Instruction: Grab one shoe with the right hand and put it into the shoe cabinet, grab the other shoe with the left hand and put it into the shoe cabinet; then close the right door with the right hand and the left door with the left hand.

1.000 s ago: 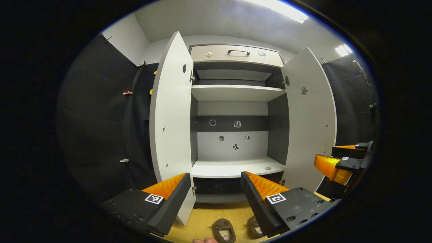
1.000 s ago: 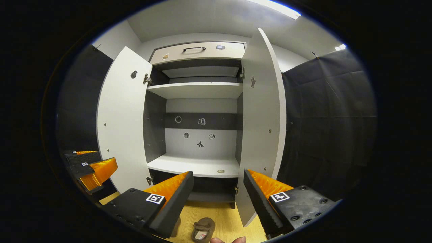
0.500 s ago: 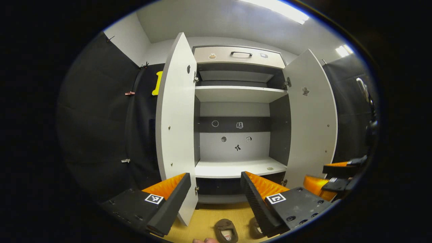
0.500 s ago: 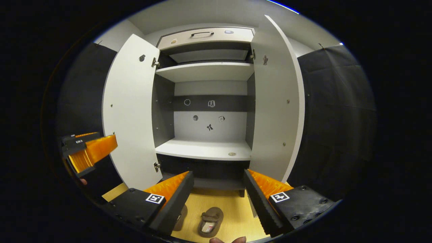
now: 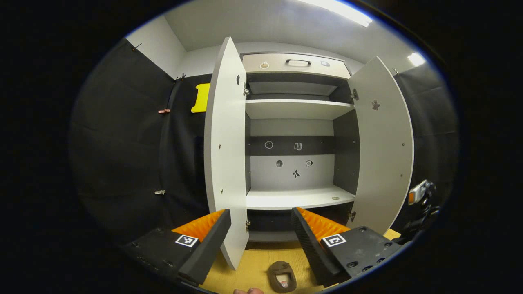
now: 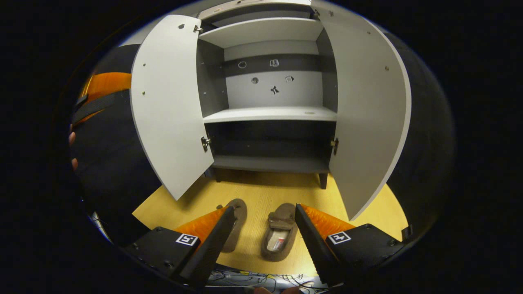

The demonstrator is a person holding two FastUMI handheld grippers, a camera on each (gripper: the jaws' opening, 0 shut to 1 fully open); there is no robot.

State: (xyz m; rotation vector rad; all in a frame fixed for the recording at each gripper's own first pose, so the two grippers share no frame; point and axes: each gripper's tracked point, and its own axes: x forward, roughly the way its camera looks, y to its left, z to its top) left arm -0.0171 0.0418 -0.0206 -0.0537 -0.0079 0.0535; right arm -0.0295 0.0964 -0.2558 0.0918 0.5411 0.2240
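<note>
In the right gripper view, the right gripper has its jaws spread wide, holding nothing, pointed down at two brown slip-on shoes on the yellow wooden floor. The right brown shoe lies between the jaws with a small label inside it, too small to read; the left brown shoe sits just beside the left jaw. Beyond the jaws stands the white shoe cabinet, both doors swung open. In the left gripper view, the left gripper is likewise wide open and empty, facing the cabinet; small stickers on the back panel are illegible.
</note>
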